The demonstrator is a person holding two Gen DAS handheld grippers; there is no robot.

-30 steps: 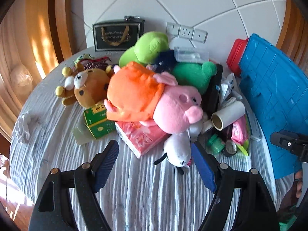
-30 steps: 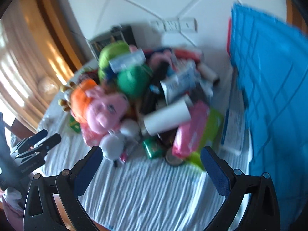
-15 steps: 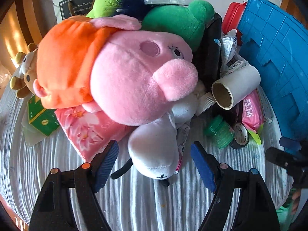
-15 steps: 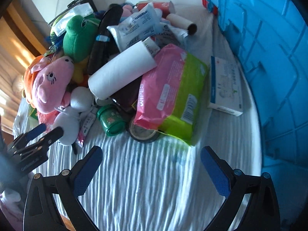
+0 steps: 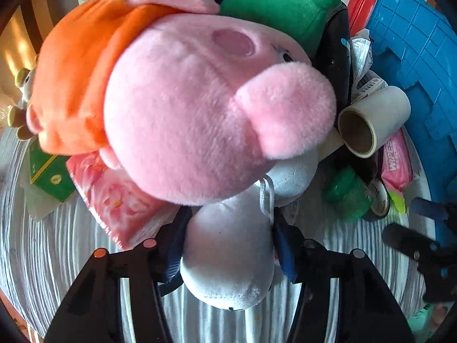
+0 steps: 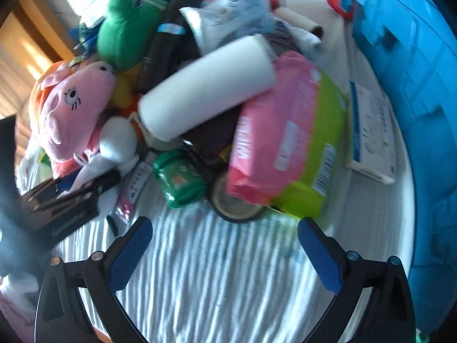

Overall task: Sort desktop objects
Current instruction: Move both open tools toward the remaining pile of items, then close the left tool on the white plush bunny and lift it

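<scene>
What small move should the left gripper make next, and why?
Probably lift the white plush toy up and clear of the pile. The left gripper has just been closing, its fingers now flank and squeeze the toy's body, while the pink pig plush lies over its upper end.

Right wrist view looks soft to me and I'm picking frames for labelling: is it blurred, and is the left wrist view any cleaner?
Right wrist view: motion-smeared, print on the pink and green wipes pack unreadable. Left wrist view: sharper, fur on the pink plush pig crisp, though it fills the fisheye-bent frame.
</scene>
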